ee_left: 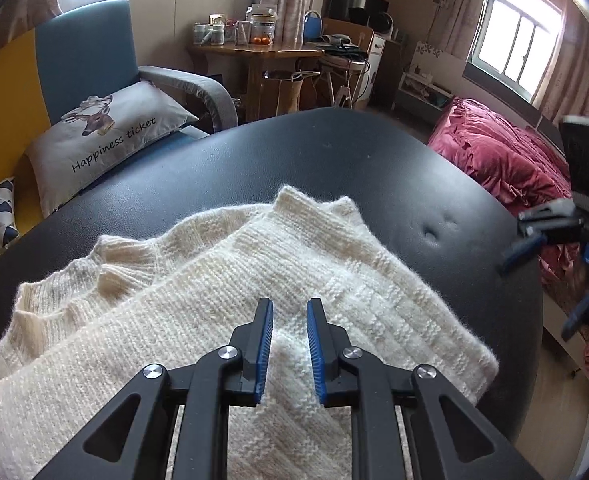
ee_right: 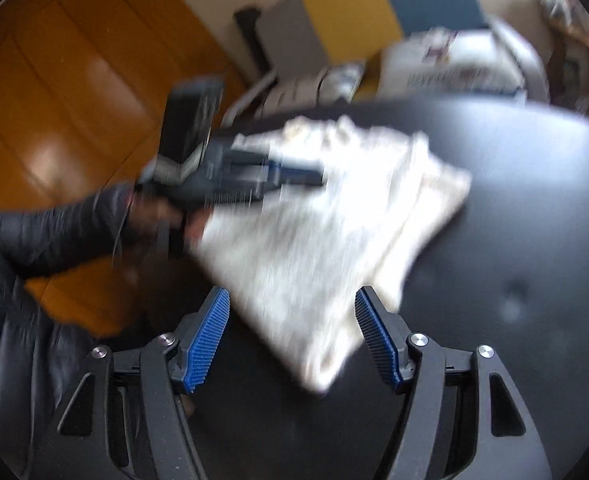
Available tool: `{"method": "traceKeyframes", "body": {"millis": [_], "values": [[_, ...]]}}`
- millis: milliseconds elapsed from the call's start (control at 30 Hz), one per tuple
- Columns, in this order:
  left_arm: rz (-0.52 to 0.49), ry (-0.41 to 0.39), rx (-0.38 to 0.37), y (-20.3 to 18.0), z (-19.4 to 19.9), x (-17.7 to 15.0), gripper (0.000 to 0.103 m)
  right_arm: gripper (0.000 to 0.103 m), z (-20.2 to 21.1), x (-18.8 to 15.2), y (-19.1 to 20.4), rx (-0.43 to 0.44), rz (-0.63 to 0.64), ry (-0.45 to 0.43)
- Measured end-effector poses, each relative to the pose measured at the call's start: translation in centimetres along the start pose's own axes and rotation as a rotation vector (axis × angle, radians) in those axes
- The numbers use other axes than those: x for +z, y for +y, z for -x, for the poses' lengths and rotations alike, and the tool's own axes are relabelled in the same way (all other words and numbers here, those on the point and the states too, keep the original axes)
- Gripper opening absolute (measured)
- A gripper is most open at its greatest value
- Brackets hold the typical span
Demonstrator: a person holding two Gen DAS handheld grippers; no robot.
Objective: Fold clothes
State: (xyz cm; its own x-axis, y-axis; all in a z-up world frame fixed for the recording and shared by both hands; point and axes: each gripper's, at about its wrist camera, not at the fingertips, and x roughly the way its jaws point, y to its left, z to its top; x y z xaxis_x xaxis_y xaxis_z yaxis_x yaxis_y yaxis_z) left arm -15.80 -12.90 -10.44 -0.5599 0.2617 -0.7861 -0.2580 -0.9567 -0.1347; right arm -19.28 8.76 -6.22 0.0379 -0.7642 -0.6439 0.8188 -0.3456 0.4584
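A cream knitted sweater [ee_left: 222, 280] lies folded on the black padded table [ee_left: 374, 160], its ribbed collar towards the left. My left gripper [ee_left: 292, 304] hovers over the middle of the sweater. Its blue pads stand a narrow gap apart with nothing pinched between them. The right wrist view is blurred; there the sweater [ee_right: 314, 240] shows with the left gripper [ee_right: 314, 176] over it, held by a hand in a dark sleeve. My right gripper [ee_right: 292, 296] is open wide above the sweater's near corner, clear of the cloth. It also hangs at the table's right edge as the right gripper [ee_left: 534, 304].
A blue armchair [ee_left: 86, 56] with a printed cushion [ee_left: 106, 136] stands behind the table on the left. A wooden desk [ee_left: 254, 52] crowded with jars is at the back, and red bedding [ee_left: 502, 160] lies to the right. Wooden panelling [ee_right: 54, 80] fills the left of the right wrist view.
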Motion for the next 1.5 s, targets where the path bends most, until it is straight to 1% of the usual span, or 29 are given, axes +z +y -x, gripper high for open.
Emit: {"method": "traceKeyframes", "body": {"millis": [67, 100, 167, 233, 267, 300, 333, 367, 433, 533, 567, 633, 700, 767, 800, 867, 900, 967, 1000, 1100, 1167, 1233, 1300, 1367, 1400, 1467, 1500], "values": [[0.012, 0.003, 0.008, 0.2, -0.3, 0.0, 0.017, 0.069, -1.6, 1.9, 0.0, -0.068, 0.014, -0.028], [0.03, 0.005, 0.01, 0.5, -0.5, -0.1, 0.017, 0.069, -2.8, 2.7, -0.4, -0.075, 0.005, -0.027], [0.08, 0.001, -0.012, 1.2, -0.6, -0.5, 0.017, 0.069, -5.2, 4.1, -1.1, -0.091, -0.015, -0.024], [0.116, 0.0, -0.034, 2.0, -0.7, -1.0, 0.017, 0.069, -7.9, 5.2, -2.0, -0.096, -0.043, 0.012], [0.121, 0.001, -0.036, 2.2, -0.9, -1.3, 0.017, 0.069, -9.2, 5.4, -2.8, -0.124, -0.065, 0.044], [0.124, 0.003, -0.037, 2.4, -1.1, -1.6, 0.017, 0.065, -10.2, 5.3, -3.8, -0.159, -0.091, 0.087], [0.126, 0.004, -0.039, 2.6, -1.3, -1.8, 0.017, 0.06, -10.8, 5.0, -4.4, -0.183, -0.102, 0.103], [0.132, 0.001, -0.047, 2.8, -1.2, -1.9, 0.017, 0.059, -10.7, 4.8, -4.6, -0.184, -0.095, 0.077], [0.121, -0.021, -0.056, 2.7, -0.3, -1.6, 0.017, 0.058, -10.1, 4.7, -4.6, -0.182, -0.1, 0.061], [0.062, -0.071, -0.032, 2.9, 1.3, -1.3, 0.017, 0.058, -9.6, 5.5, -3.1, -0.246, -0.047, 0.083], [0.044, -0.077, -0.029, 3.3, 1.7, -1.2, 0.017, 0.059, -9.5, 5.9, -2.5, -0.263, -0.024, 0.082], [0.004, -0.076, -0.02, 4.4, 2.3, -1.2, 0.019, 0.06, -8.9, 6.7, -1.3, -0.272, 0.009, 0.056], [-0.015, -0.063, -0.036, 6.0, 2.7, -1.1, 0.022, 0.061, -8.7, 7.1, -0.9, -0.293, 0.031, 0.045], [-0.024, -0.053, -0.053, 7.7, 3.0, -0.9, 0.027, 0.062, -9.0, 7.8, -0.8, -0.308, 0.052, 0.056], [-0.021, -0.045, -0.062, 8.6, 3.0, -0.7, 0.029, 0.062, -9.7, 8.1, -0.8, -0.316, 0.053, 0.068], [-0.013, -0.025, -0.082, 10.3, 2.9, -0.3, 0.034, 0.063, -11.3, 8.7, -0.9, -0.321, 0.056, 0.091], [-0.018, -0.012, -0.095, 10.9, 2.8, -0.2, 0.035, 0.063, -11.8, 8.8, -1.0, -0.319, 0.062, 0.103], [-0.035, 0.02, -0.125, 11.5, 2.5, -0.1, 0.037, 0.064, -13.0, 8.9, -1.0, -0.317, 0.083, 0.141], [-0.05, 0.038, -0.13, 11.7, 2.1, -0.1, 0.038, 0.066, -13.6, 8.9, -0.9, -0.331, 0.101, 0.164], [-0.093, 0.087, -0.154, 11.4, 0.9, -0.1, 0.039, 0.068, -15.5, 8.5, -0.6, -0.381, 0.154, 0.234], [-0.114, 0.119, -0.176, 10.9, 0.0, -0.2, 0.039, 0.071, -16.0, 8.2, -0.5, -0.398, 0.16, 0.235], [-0.13, 0.128, -0.171, 10.6, -0.7, -0.4, 0.039, 0.073, -15.7, 8.0, -0.7, -0.394, 0.137, 0.214], [-0.101, 0.116, -0.177, 10.8, -0.9, -0.5, 0.039, 0.078, -15.6, 7.9, -1.2, -0.381, 0.101, 0.198], [-0.081, 0.099, -0.176, 11.0, -0.9, -0.8, 0.038, 0.078, -15.5, 7.8, -1.4, -0.373, 0.083, 0.189], [-0.077, 0.088, -0.165, 10.9, -0.7, -0.9, 0.035, 0.078, -15.6, 7.8, -1.4, -0.375, 0.083, 0.19], [-0.071, 0.064, -0.139, 10.8, -0.4, -1.0, 0.025, 0.078, -15.8, 8.0, -1.2, -0.395, 0.089, 0.189], [-0.069, 0.052, -0.126, 10.7, -0.2, -1.1, 0.021, 0.073, -15.8, 8.0, -1.0, -0.409, 0.098, 0.185]]}}
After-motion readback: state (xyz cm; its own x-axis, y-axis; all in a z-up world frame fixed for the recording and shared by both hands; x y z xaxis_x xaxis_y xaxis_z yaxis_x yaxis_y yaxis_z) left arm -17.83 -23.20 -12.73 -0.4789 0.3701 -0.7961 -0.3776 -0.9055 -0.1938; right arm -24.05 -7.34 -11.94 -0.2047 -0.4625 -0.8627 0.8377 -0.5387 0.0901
